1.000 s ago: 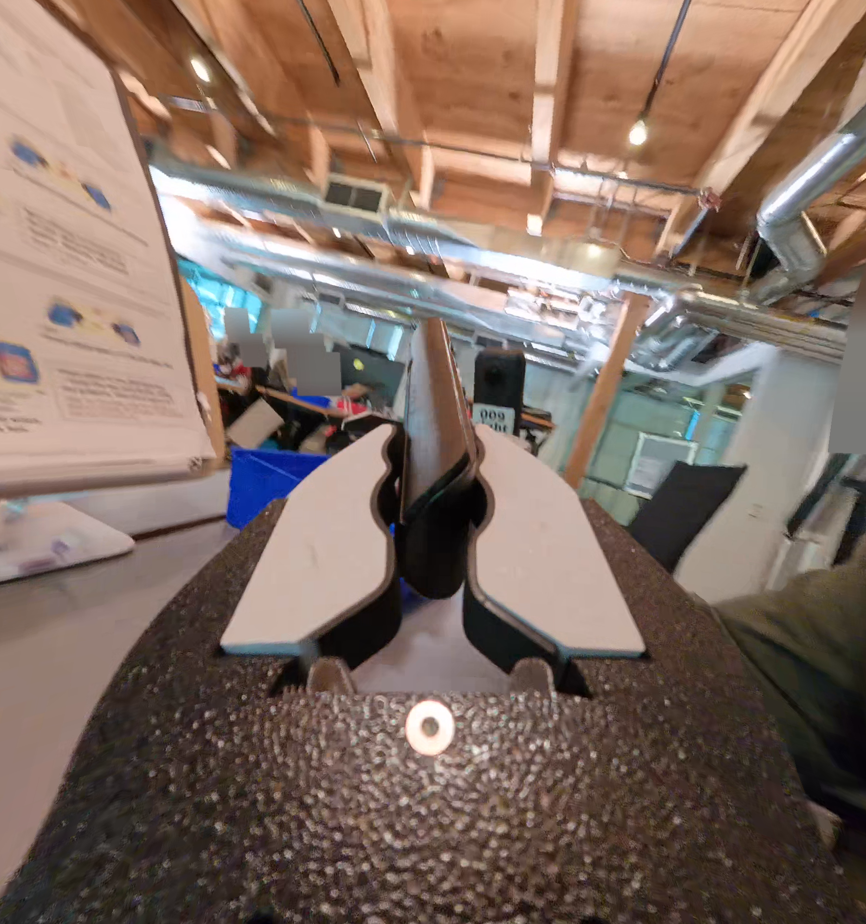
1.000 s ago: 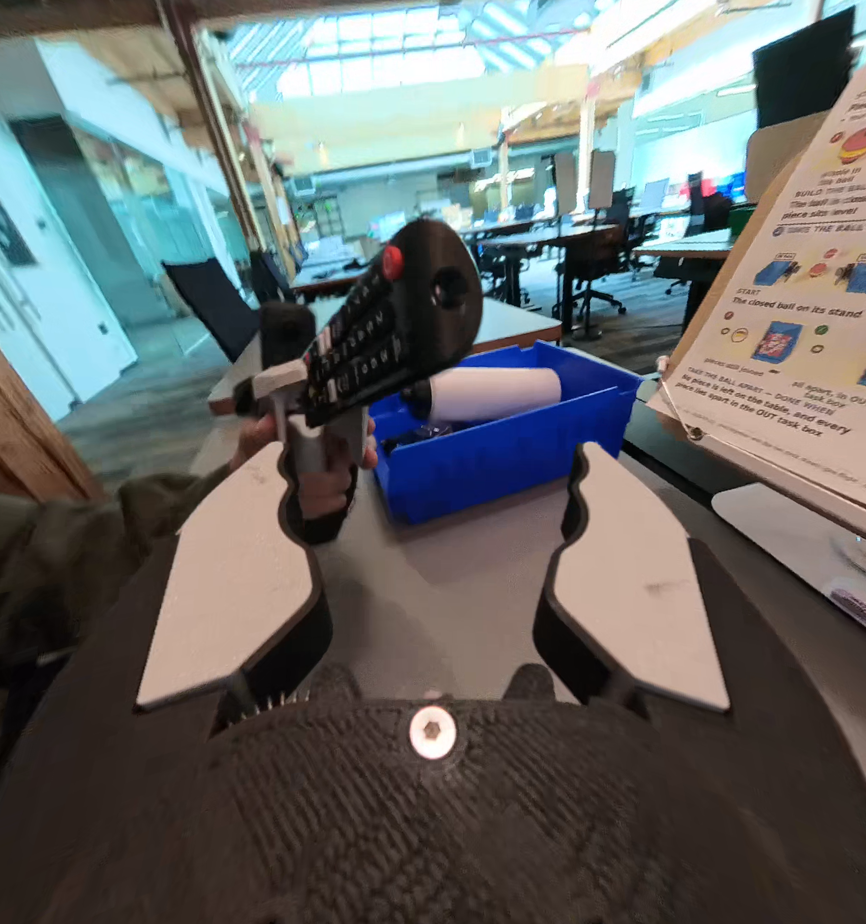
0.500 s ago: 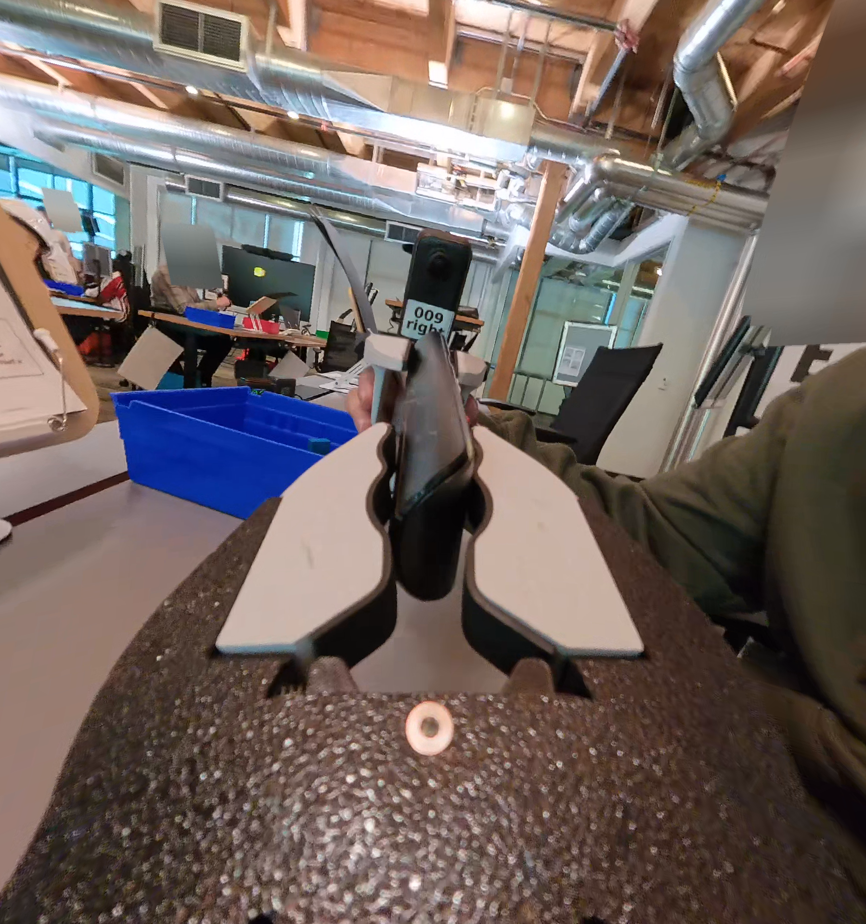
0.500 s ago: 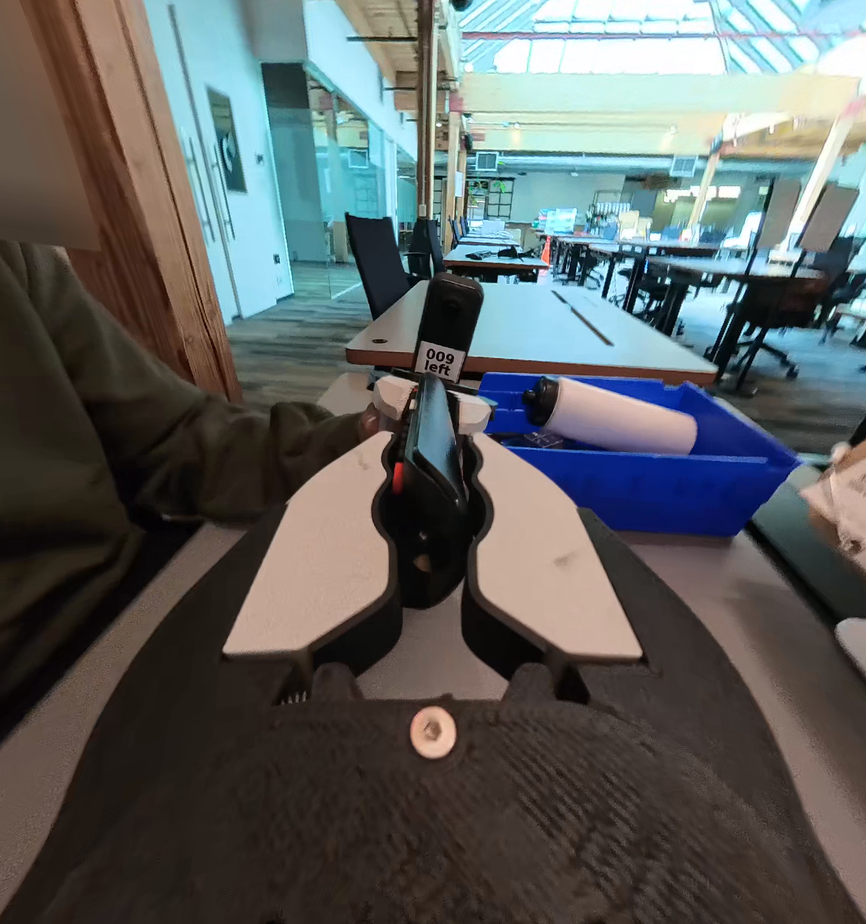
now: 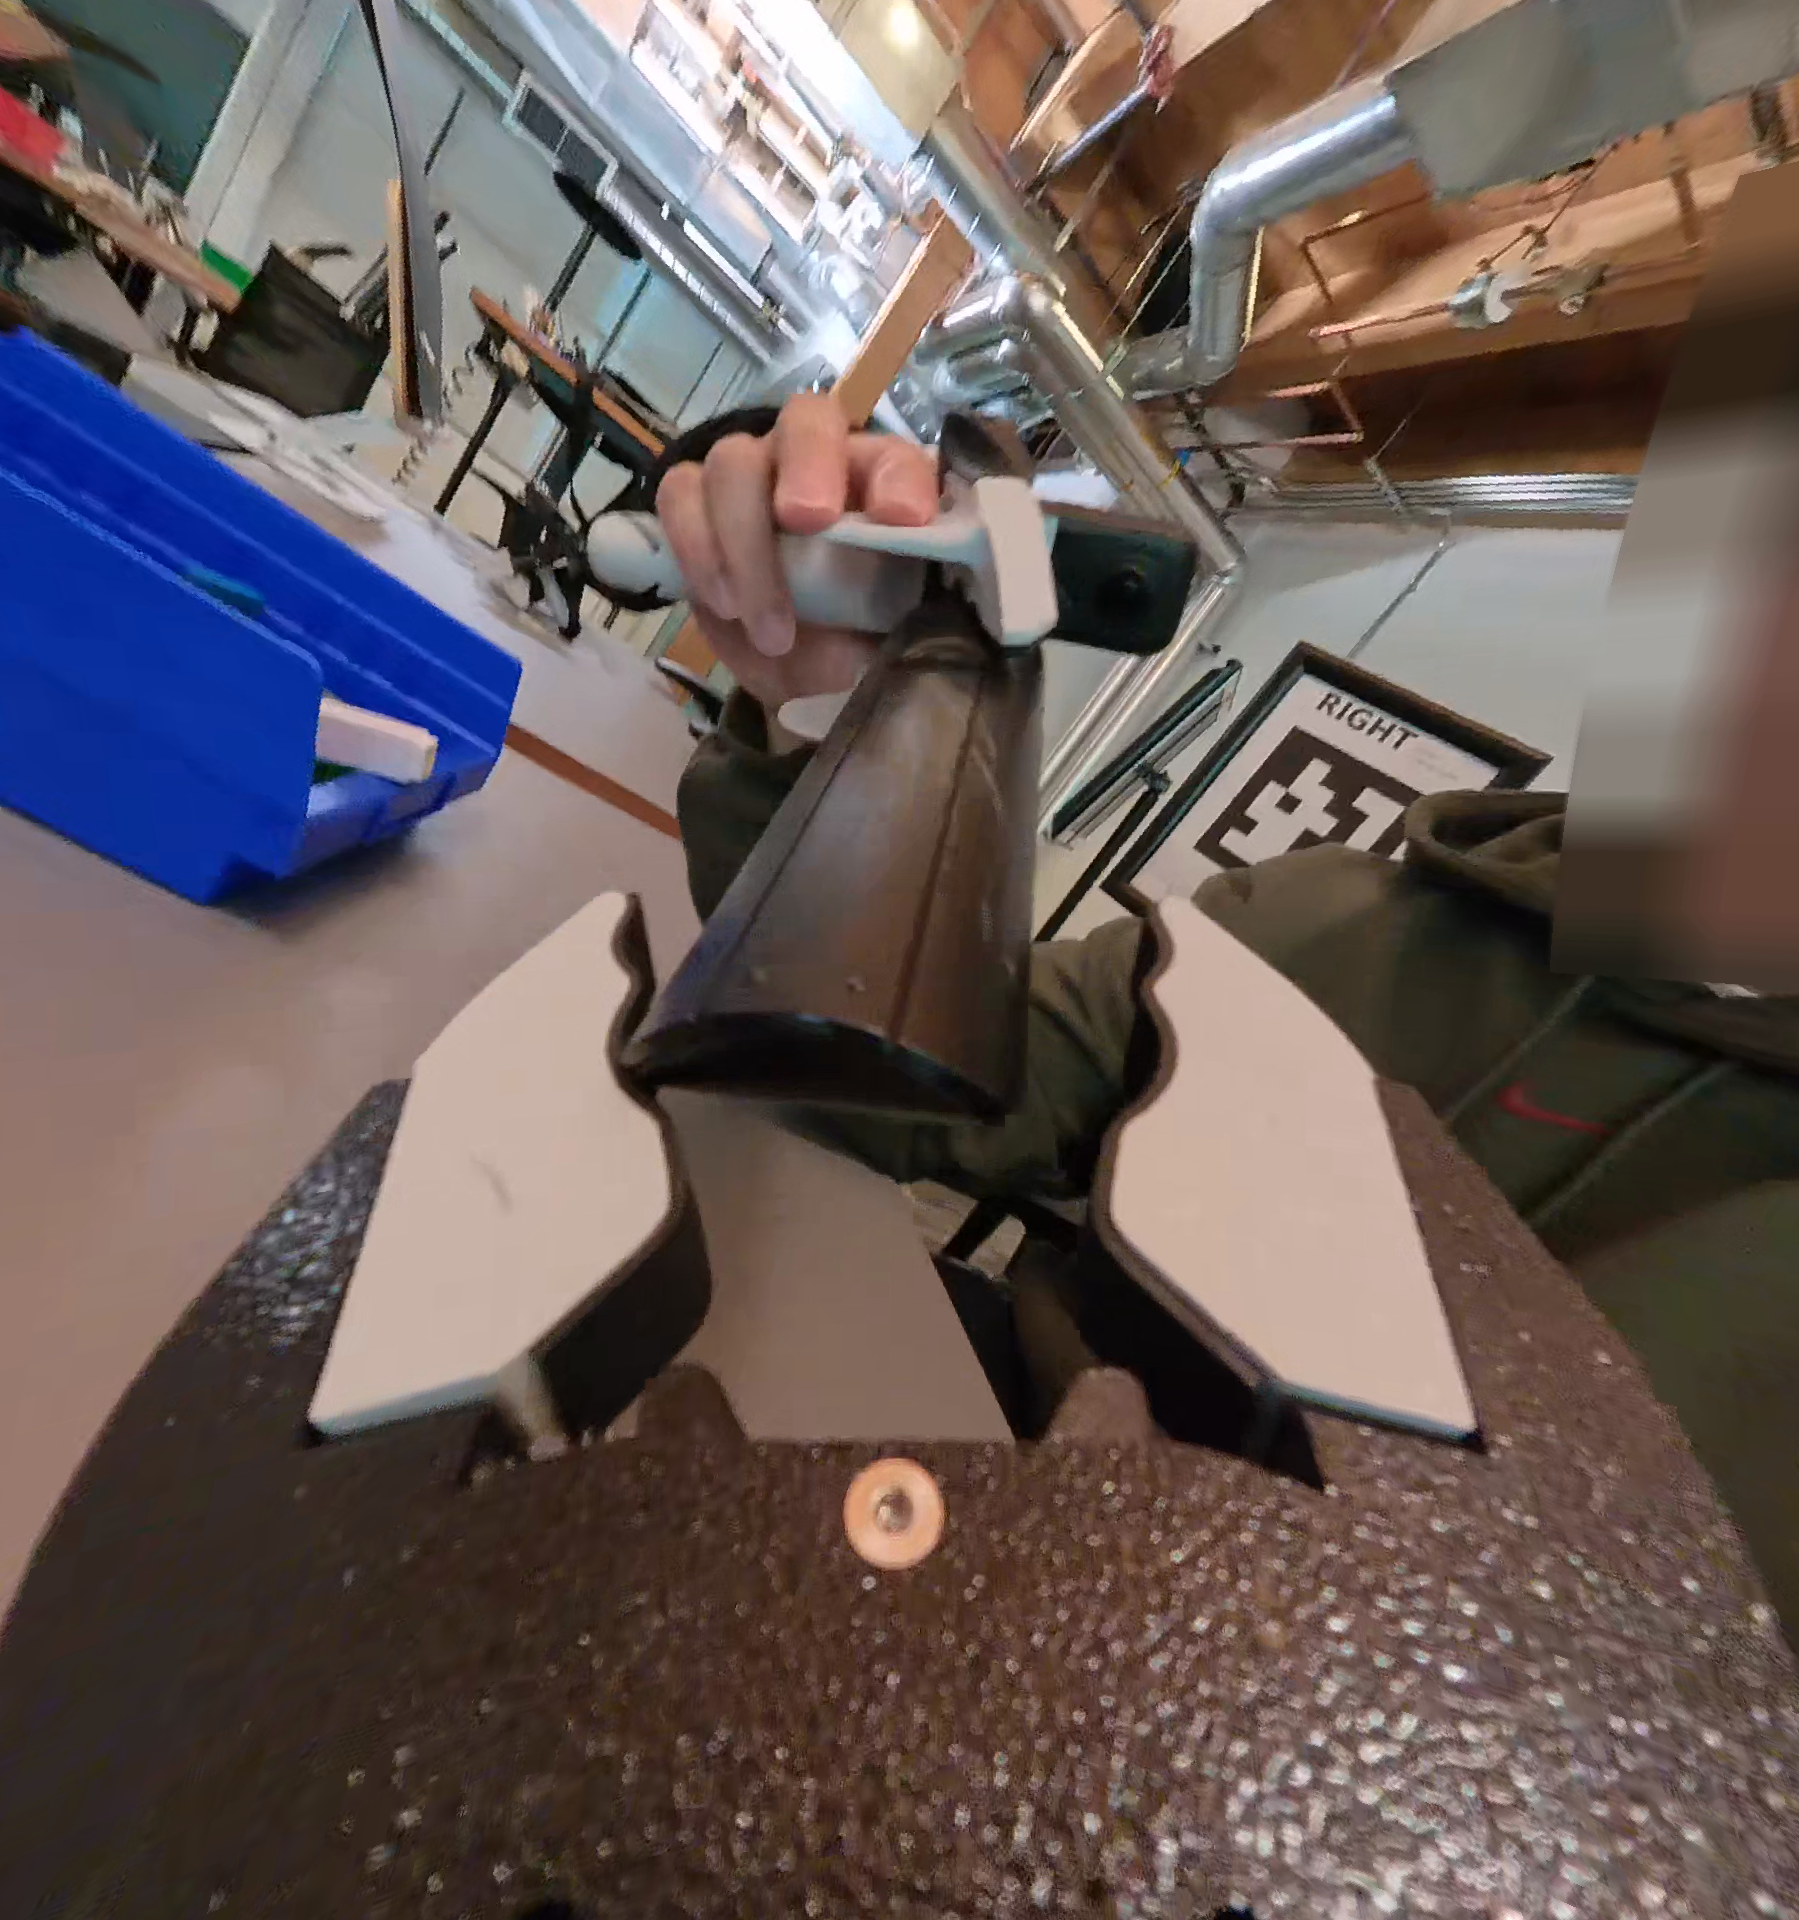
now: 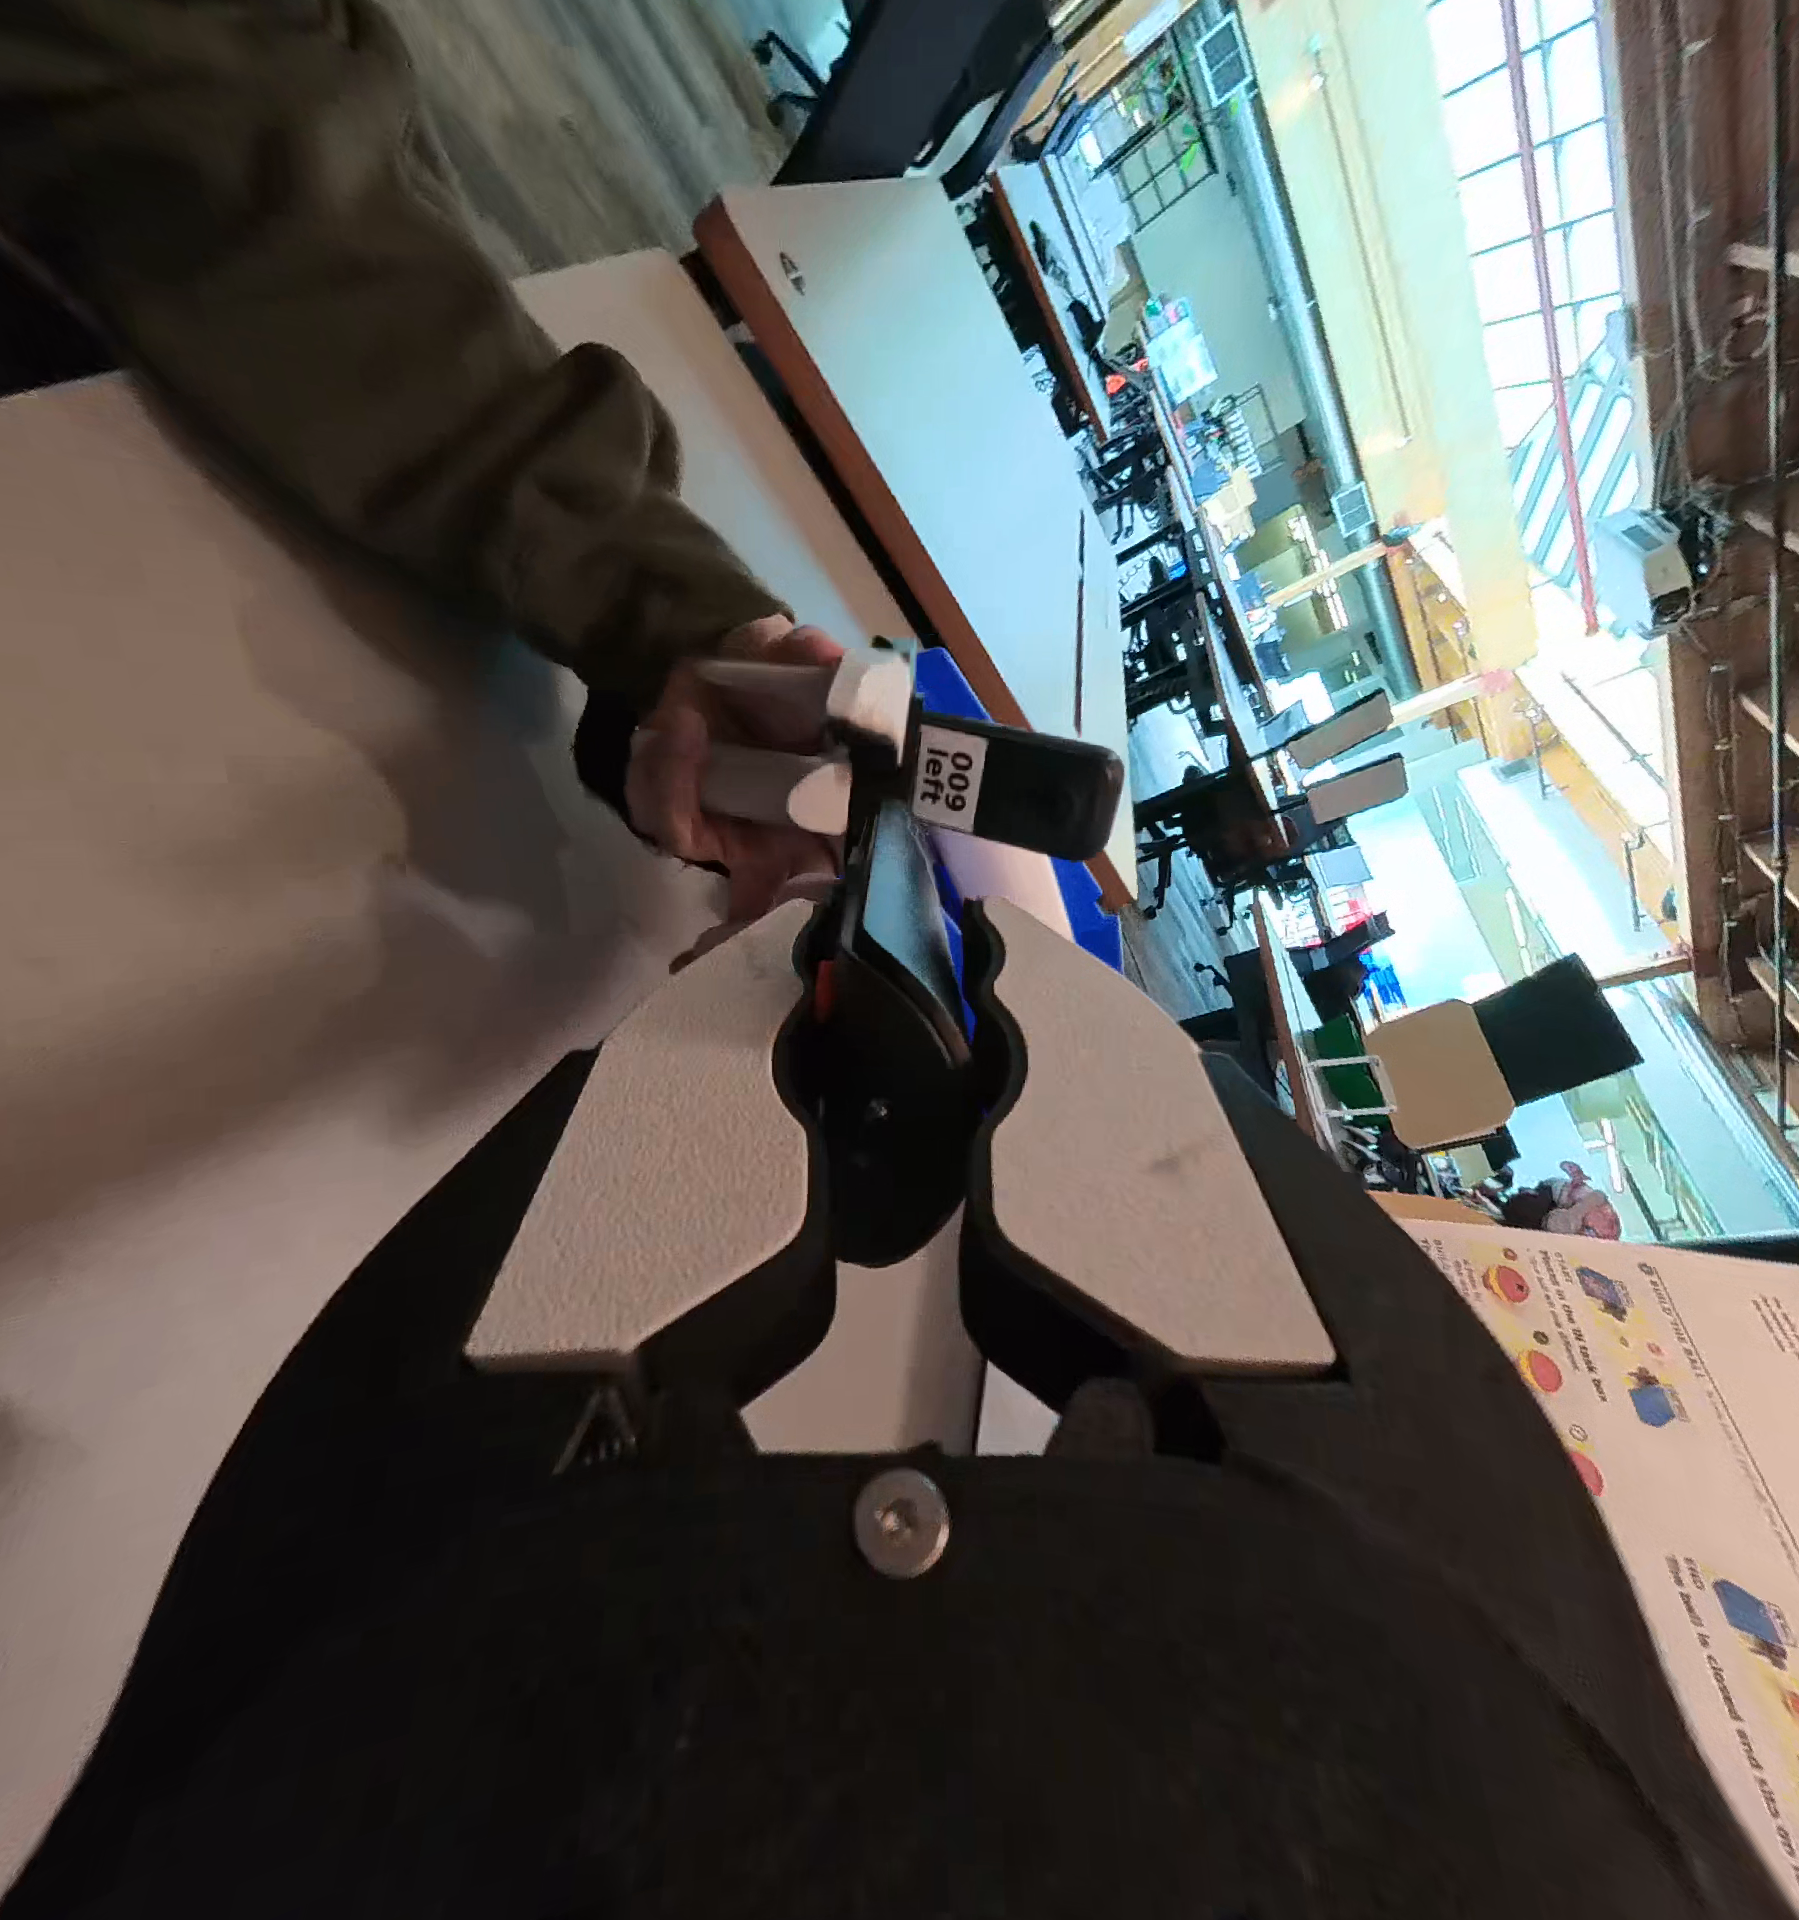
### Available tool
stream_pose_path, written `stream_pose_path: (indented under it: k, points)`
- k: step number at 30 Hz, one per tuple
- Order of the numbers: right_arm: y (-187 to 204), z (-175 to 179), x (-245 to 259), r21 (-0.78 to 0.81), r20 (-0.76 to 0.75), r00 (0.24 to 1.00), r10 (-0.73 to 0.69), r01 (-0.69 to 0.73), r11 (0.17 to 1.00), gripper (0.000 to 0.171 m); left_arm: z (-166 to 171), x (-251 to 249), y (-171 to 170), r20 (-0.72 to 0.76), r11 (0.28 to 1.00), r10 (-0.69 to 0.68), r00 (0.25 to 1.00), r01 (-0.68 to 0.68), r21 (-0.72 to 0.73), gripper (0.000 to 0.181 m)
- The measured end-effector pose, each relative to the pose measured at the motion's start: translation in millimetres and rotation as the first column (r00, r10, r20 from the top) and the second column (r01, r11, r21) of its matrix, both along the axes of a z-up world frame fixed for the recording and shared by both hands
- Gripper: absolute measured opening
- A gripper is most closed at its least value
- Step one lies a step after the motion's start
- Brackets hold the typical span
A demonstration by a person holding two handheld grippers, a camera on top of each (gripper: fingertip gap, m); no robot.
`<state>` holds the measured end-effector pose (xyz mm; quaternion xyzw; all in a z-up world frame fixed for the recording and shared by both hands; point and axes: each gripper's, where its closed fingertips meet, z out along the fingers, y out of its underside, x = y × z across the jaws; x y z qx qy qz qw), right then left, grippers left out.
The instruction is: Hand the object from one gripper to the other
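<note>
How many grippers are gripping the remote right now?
1. The right gripper is shut on the remote. The left gripper is open, the remote's end lying between its spread fingers, touching at most the left one.

Object: black remote control (image 5: 874, 883), long and slim, glossy back with a lengthwise ridge, red button on its edge. Its rounded head sits clamped between the right claw's (image 6: 890, 987) fingers. Its butt end lies in the left claw's (image 5: 890, 997) gap, touching the left finger only.
</note>
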<state>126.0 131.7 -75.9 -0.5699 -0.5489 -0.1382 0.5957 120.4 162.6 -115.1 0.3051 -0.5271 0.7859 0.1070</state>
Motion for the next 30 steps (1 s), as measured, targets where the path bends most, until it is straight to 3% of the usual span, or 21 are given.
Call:
stream_pose_path:
  k: [3,17,25,30]
  points:
    - [-1.1,-3.5,-4.4,-0.019,0.001,1.000,0.025,-0.025,1.000,0.024,-5.9,1.4,-1.7,-0.020,1.000,-0.012,1.000,0.012,0.002,0.077]
    - [-3.7,0.9,-11.5,-0.002,-0.118,0.986,0.118,-0.119,0.993,0.024,-6.3,10.7,0.4,0.050,0.997,0.074,0.996,-0.075,0.009,0.072]
    - [1.6,-10.0,8.8,-0.051,-0.124,0.992,0.031,-0.037,0.998,0.029,-7.5,22.7,10.1,0.196,0.954,0.242,0.950,-0.270,0.131,0.070]
    - [10.4,-11.8,22.7,-0.116,-0.245,0.966,-0.081,0.053,0.992,0.038,-6.7,29.8,17.3,0.275,0.903,0.334,0.902,-0.390,0.181,0.069]
